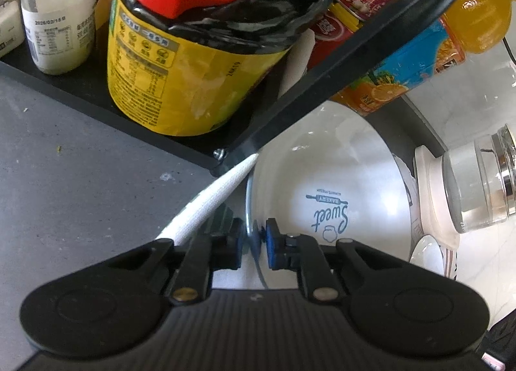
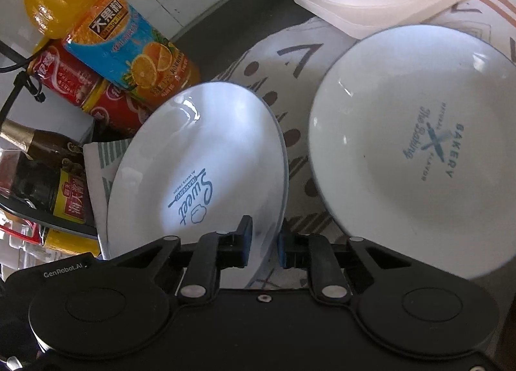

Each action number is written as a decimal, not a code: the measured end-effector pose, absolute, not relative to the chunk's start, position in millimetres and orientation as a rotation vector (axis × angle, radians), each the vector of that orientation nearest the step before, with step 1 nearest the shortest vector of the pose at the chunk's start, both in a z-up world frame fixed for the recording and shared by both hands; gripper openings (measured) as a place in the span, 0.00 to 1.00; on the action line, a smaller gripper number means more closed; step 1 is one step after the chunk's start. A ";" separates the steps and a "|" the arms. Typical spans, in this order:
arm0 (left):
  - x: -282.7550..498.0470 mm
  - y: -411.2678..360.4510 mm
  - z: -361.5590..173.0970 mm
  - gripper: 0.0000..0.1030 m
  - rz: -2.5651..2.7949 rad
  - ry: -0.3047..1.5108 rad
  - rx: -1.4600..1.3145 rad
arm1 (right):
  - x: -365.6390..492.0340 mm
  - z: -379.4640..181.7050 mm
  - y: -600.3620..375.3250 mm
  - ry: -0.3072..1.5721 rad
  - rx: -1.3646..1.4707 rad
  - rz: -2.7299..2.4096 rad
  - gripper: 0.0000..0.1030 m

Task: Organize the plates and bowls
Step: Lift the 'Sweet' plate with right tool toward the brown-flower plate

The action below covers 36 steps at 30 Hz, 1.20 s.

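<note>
Gripping the "Sweet" plate (image 2: 196, 158) by its rim were both tongs: left gripper (image 1: 254, 243) and right gripper (image 2: 263, 242), each nearly closed with pads pressed on the rim. Plate was tilted, sitting on a patterned cloth (image 2: 290, 58). Second plate, "Bakery" print (image 2: 416, 151), lay at 3 o'clock of it, apart. Orange juice bottle (image 2: 106, 32) and red cans (image 2: 67, 77) at 10 o'clock. Black rack (image 1: 338, 80) with yellow-labelled jar (image 1: 180, 74) stood beside the plate, left view.
</note>
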State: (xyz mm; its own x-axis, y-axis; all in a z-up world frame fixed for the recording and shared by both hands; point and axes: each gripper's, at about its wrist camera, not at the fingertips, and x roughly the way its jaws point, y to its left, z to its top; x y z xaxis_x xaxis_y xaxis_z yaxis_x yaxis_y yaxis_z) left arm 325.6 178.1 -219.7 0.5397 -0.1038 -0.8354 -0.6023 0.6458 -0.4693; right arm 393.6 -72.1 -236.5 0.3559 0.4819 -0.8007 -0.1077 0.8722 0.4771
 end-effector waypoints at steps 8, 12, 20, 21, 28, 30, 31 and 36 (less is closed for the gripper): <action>322.7 174.0 -206.7 0.07 0.349 0.959 -0.836 | 385.1 -216.1 -73.9 1.073 0.293 0.460 0.12; 312.8 167.2 -196.1 0.07 0.352 0.941 -0.831 | 380.3 -207.6 -80.2 1.064 0.303 0.471 0.12; 279.5 152.5 -181.7 0.07 0.388 0.908 -0.832 | 361.7 -198.1 -90.2 1.046 0.301 0.528 0.12; 275.7 150.2 -179.4 0.07 0.395 0.905 -0.829 | 358.9 -197.4 -91.7 1.044 0.297 0.537 0.12; 247.9 134.3 -164.9 0.07 0.438 0.872 -0.822 | 342.7 -190.3 -103.3 1.032 0.292 0.594 0.12; 242.3 130.9 -161.0 0.07 0.449 0.862 -0.820 | 339.1 -187.3 -105.9 1.025 0.293 0.609 0.12; 239.3 128.9 -159.3 0.07 0.455 0.857 -0.819 | 337.3 -186.0 -107.8 1.022 0.297 0.619 0.13; 220.1 119.7 -152.3 0.07 0.482 0.833 -0.819 | 327.7 -181.0 -113.4 1.010 0.285 0.658 0.13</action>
State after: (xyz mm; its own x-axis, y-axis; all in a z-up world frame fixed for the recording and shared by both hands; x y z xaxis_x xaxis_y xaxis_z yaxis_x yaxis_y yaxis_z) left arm 220.1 119.7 -152.3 0.5950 0.0657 -0.8010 -0.6618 0.6055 -0.4420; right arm 327.7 -113.4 -181.0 0.3621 0.6288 -0.6882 -0.3756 0.7741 0.5096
